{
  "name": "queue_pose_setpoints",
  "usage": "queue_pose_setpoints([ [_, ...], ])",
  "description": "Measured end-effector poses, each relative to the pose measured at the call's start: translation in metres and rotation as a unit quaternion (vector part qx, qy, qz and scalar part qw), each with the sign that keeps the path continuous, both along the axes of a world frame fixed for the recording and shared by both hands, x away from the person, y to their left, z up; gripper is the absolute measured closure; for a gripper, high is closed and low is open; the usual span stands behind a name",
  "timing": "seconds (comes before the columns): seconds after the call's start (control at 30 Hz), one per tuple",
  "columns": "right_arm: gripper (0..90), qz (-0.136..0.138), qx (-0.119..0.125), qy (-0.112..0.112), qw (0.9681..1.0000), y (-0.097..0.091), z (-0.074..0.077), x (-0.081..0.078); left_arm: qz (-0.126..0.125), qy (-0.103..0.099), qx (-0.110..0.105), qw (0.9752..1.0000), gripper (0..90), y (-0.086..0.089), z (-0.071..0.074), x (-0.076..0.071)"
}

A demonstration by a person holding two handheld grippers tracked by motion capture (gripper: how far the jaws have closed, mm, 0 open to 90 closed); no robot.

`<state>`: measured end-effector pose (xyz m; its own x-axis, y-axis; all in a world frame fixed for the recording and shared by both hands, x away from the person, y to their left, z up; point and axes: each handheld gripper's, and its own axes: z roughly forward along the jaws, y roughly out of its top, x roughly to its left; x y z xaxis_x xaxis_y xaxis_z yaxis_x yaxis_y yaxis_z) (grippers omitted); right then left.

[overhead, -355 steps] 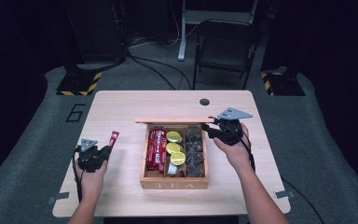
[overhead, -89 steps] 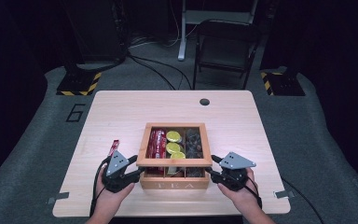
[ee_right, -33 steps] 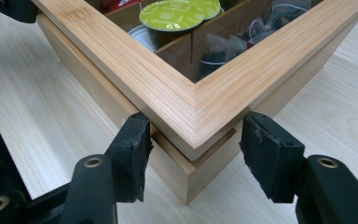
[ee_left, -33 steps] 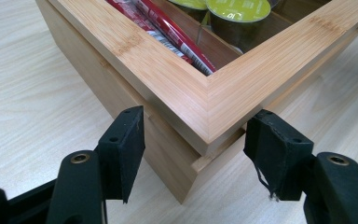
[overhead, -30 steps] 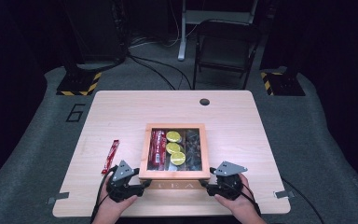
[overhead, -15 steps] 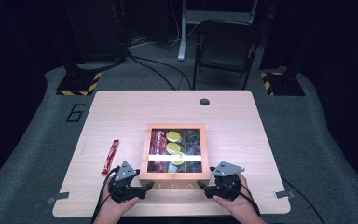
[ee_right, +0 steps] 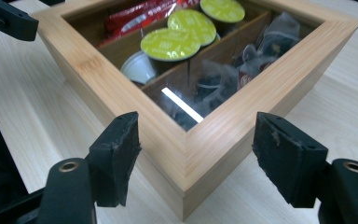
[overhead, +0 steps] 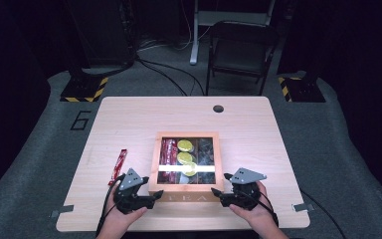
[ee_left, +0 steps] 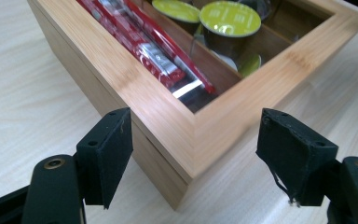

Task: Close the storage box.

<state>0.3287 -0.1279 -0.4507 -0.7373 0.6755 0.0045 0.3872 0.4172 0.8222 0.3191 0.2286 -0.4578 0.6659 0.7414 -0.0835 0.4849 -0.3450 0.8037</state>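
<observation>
Lid now down on the wooden box (overhead: 186, 185); left hand-held gripper (overhead: 151, 199) and right hand-held gripper (overhead: 216, 192) moved to its near corners, jaws apart. Rigid, probably hefty, glass top fragile: grip the frame corners.

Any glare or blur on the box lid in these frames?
High view: a bright strip of glare crosses the glass lid near its front. Right claw view: the same streak over the tea bags. Left claw view: the wooden frame's near corner is soft.

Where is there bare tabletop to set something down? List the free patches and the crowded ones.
Free: the wide far strip between the wooden box and the table's hole, and the right side beyond the right tool. Tighter: left, where a red packet lies. Crowded: the near edge, with the left tool at the box corners.
</observation>
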Motion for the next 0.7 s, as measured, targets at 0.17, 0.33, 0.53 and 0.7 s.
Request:
queue_pose_setpoints([
  [0.17,33.8,0.003,0.004,-0.004,1.0,0.0,0.011,0.004,-0.004,-0.01,-0.003,0.9999,29.1,0.001,0.014,0.005],
  [0.33,35.3,0.003,0.001,-0.007,1.0,0.001,0.023,0.011,0.019,-0.025,-0.002,0.9995,31.0,0.004,0.025,0.012],
  [0.53,35.4,-0.013,0.004,-0.012,0.9998,-0.001,0.031,0.023,0.033,-0.028,-0.007,0.999,31.2,0.015,0.031,0.024],
  [0.7,35.4,-0.028,0.007,-0.014,0.9995,-0.008,0.033,0.032,0.051,-0.025,-0.014,0.9983,31.2,0.025,0.032,0.033],
])
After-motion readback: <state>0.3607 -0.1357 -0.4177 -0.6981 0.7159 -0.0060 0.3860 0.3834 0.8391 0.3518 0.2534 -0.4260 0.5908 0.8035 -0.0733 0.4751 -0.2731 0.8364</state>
